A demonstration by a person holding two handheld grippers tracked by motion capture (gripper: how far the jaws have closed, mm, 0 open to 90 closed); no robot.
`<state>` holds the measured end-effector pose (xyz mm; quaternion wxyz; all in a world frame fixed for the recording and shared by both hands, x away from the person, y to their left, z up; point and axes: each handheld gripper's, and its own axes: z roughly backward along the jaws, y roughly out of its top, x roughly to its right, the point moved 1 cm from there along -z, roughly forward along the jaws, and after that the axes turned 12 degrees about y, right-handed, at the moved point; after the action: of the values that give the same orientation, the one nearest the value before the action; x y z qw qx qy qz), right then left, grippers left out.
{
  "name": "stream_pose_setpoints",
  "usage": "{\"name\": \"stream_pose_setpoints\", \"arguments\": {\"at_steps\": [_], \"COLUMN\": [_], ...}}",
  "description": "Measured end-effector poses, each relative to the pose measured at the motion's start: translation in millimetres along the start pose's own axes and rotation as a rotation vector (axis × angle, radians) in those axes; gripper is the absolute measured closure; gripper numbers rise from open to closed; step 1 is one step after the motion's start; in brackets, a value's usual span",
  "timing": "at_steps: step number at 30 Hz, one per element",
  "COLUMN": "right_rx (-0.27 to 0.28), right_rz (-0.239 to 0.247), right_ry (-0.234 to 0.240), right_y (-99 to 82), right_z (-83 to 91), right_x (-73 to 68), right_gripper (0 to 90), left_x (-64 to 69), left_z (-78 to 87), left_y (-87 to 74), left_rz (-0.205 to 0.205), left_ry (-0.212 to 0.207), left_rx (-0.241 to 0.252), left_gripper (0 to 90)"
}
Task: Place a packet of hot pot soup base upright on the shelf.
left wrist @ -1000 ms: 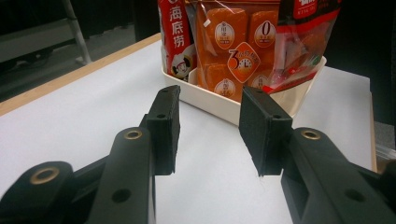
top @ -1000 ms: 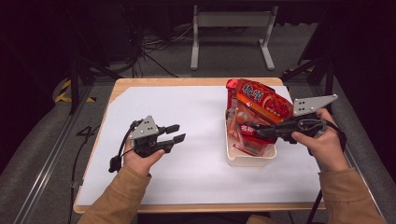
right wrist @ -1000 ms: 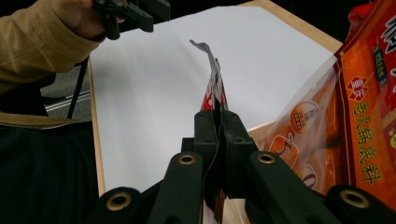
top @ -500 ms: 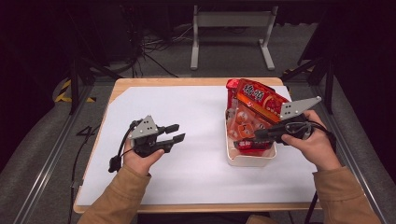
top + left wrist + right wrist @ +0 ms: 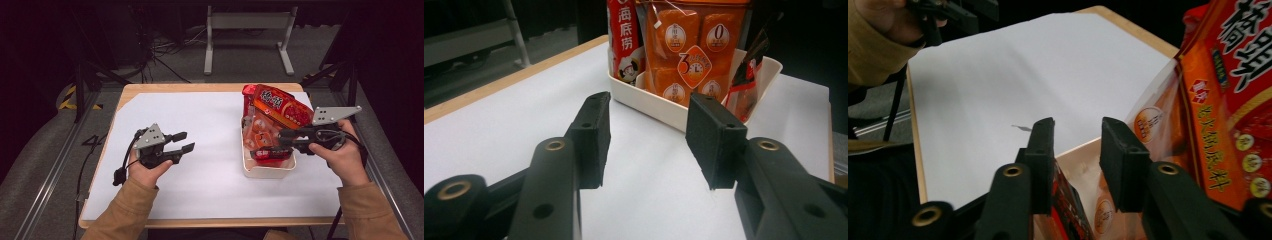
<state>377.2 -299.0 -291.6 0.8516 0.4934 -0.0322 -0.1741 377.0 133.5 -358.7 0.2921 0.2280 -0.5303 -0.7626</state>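
A white tub [image 5: 267,173] at the table's right holds a big red-orange packet [image 5: 280,107], a clear packet of orange pieces [image 5: 260,132] and a small red packet [image 5: 267,153]. My right gripper [image 5: 281,139] hovers over the tub's near end. Its jaws have just been opening, and in the right gripper view [image 5: 1078,150] the gap between them is empty, with the small red packet [image 5: 1068,205] lying below. My left gripper [image 5: 182,141] is held over the white sheet and points at the tub [image 5: 659,107]. Its jaws [image 5: 649,135] have just been opening too, with nothing between them.
A white sheet [image 5: 210,125] covers the wooden table [image 5: 200,87]. Dark floor with cables and a grey metal stand [image 5: 245,30] lies beyond the far edge. A slim red packet [image 5: 624,40] stands at the tub's end.
The right gripper's jaws have parted above the tub, and that hand has shifted slightly. The left gripper's jaws stand a little wider. The left hand has stayed put.
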Motion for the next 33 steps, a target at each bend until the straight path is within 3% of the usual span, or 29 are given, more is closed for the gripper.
{"name": "stream_pose_setpoints", "arguments": {"at_steps": [9, 13, 20, 33], "right_rx": [0.108, 0.145, 0.159, 0.143], "right_rz": [-0.031, -0.065, -0.099, -0.138], "right_ry": [-0.121, -0.159, -0.209, -0.303], "right_y": [-13.6, -23.6, -37.0, -66.3], "right_z": [18.3, 29.3, 39.6, 40.2], "right_x": [-5.3, -4.1, -2.7, -5.4], "right_gripper": [46.2, 42.9, 36.9, 29.4], "left_x": [-5.9, -10.3, -16.5, -25.4], "left_z": [15.5, 25.9, 39.9, 58.9], "left_y": [-3.7, -7.7, -16.2, -36.2], "left_rz": [0.017, 0.022, 0.020, 0.046], "left_ry": [0.021, 0.041, 0.076, 0.113], "left_rx": [0.008, 0.006, -0.007, -0.039], "left_gripper": [49.0, 46.8, 43.6, 40.2]}}
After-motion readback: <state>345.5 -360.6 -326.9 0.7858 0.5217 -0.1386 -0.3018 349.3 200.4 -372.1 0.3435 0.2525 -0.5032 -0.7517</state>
